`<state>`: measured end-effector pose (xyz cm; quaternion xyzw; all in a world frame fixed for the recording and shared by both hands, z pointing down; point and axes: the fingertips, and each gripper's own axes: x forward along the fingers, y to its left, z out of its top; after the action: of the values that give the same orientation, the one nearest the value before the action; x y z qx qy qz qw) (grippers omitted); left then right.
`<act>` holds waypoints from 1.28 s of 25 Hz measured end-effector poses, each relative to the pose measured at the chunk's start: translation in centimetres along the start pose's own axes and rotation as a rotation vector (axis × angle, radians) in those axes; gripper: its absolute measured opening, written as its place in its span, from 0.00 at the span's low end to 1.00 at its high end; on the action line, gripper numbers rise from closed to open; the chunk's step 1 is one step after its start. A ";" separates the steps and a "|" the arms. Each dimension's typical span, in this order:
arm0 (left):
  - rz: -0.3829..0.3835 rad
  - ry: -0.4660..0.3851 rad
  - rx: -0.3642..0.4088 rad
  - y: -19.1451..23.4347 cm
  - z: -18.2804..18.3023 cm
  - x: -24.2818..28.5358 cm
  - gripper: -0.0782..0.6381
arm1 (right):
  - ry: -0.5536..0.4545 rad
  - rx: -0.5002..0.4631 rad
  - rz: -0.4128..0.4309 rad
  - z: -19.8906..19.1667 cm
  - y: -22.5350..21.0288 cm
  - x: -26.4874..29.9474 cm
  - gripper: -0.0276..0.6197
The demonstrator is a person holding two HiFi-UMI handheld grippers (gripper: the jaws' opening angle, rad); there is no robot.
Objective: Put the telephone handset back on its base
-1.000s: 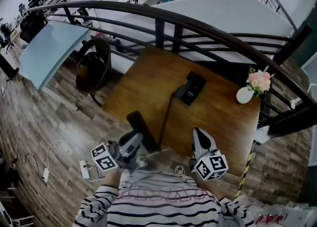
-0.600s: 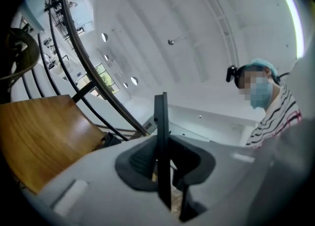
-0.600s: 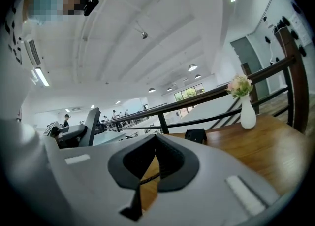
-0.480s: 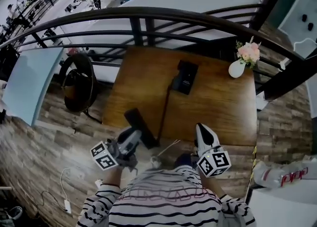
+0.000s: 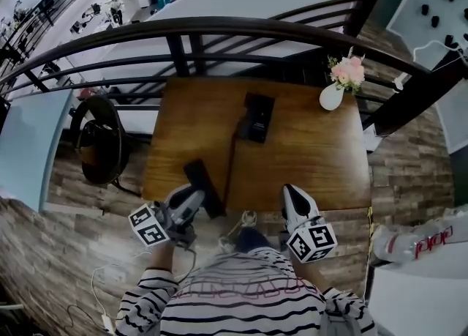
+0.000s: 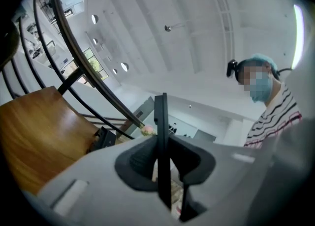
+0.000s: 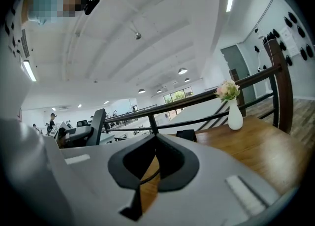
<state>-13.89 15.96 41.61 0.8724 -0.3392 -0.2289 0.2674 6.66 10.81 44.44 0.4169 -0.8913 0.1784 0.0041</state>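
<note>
The black telephone base (image 5: 256,116) sits at the far middle of the wooden table (image 5: 322,159); it also shows small in the left gripper view (image 6: 103,139) and the right gripper view (image 7: 186,134). The black handset (image 5: 203,187) lies over the table's near left edge. My left gripper (image 5: 194,197) is shut on it, and it stands edge-on between the jaws (image 6: 160,121). A dark cord (image 5: 231,162) runs from base to handset. My right gripper (image 5: 293,192) hovers at the near edge with its jaws together and nothing in them (image 7: 156,139).
A white vase of pink flowers (image 5: 333,93) stands at the table's far right corner. A black railing (image 5: 219,31) curves behind the table. A black office chair (image 5: 99,140) is to the left. Cables (image 5: 110,283) lie on the wood floor.
The head view has swung, so the table now sits further left and squarer. My left gripper and the handset have shifted slightly along the near edge. The right gripper barely moved.
</note>
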 end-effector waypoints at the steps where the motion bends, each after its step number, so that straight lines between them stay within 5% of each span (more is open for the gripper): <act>1: -0.005 0.005 -0.003 0.3 0.2 0.6 0.21 | -0.002 0.000 -0.003 0.3 -0.5 0.4 0.04; 22: -0.023 0.185 0.014 10.3 1.0 14.2 0.21 | -0.001 0.039 0.039 3.3 -11.0 8.9 0.04; 32: -0.085 0.296 -0.044 15.8 1.7 17.0 0.21 | -0.016 0.061 -0.055 3.2 -11.2 11.6 0.04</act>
<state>-10.91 -6.60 46.44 0.9040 -0.2539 -0.1162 0.3238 7.91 -5.39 46.82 0.4424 -0.8738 0.2018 -0.0107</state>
